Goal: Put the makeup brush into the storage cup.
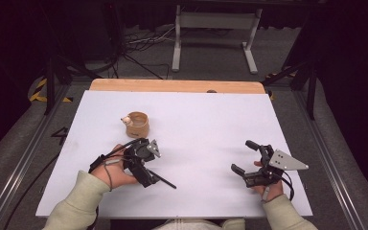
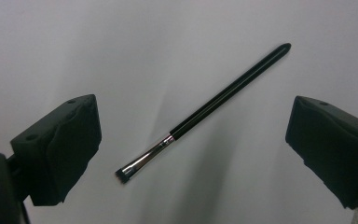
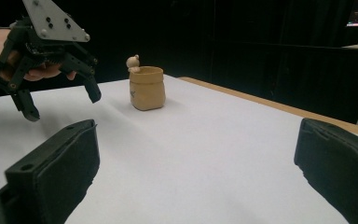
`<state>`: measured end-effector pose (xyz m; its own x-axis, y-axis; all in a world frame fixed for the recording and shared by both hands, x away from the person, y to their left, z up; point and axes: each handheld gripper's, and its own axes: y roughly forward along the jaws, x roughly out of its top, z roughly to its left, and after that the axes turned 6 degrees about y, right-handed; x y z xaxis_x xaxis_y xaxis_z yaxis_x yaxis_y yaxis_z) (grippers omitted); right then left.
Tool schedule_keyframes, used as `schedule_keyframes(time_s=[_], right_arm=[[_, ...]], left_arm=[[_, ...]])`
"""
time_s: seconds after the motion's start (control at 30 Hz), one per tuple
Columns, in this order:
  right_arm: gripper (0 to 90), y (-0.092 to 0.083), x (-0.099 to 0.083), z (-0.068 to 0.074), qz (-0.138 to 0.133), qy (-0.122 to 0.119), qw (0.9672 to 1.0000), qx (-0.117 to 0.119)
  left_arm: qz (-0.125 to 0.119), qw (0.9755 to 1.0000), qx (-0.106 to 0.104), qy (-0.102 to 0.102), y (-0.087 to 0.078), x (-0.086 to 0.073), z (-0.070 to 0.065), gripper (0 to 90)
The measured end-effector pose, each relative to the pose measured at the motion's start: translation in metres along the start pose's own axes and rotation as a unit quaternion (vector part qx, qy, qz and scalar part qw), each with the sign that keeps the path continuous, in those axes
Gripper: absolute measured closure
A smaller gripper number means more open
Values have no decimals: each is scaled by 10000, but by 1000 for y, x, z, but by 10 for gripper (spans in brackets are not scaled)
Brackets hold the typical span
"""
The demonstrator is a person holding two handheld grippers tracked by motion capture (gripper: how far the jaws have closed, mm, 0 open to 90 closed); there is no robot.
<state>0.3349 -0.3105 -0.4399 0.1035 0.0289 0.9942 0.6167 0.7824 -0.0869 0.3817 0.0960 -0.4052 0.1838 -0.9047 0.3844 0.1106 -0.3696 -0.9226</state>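
Observation:
A thin black brush (image 2: 214, 100) with a silver ferrule and a short dark tip lies flat on the white table (image 1: 206, 120). My left gripper (image 2: 193, 109) hangs over it, open, with one jaw on each side and no contact. From above, the left gripper (image 1: 142, 167) points down at the brush (image 1: 165, 181). My right gripper (image 1: 242, 155) is held open at the right front of the table, with nothing between its jaws. The right gripper (image 3: 198, 126) faces the left gripper (image 3: 63, 105) across the table.
A small tan cup (image 1: 137, 124) with a little bear figure on its rim stands behind the left gripper; the cup (image 3: 147, 87) is upright. A wooden strip (image 1: 177, 86) runs along the table's far edge. Cables and a metal stand lie on the floor beyond.

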Motion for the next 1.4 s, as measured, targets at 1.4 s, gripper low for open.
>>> schedule_keyframes(time_s=[1.4], right_arm=[[24,3,-1,-3,131,218,9997,36]], left_arm=[[308,9994,-185,3,28,-7,8,203]])
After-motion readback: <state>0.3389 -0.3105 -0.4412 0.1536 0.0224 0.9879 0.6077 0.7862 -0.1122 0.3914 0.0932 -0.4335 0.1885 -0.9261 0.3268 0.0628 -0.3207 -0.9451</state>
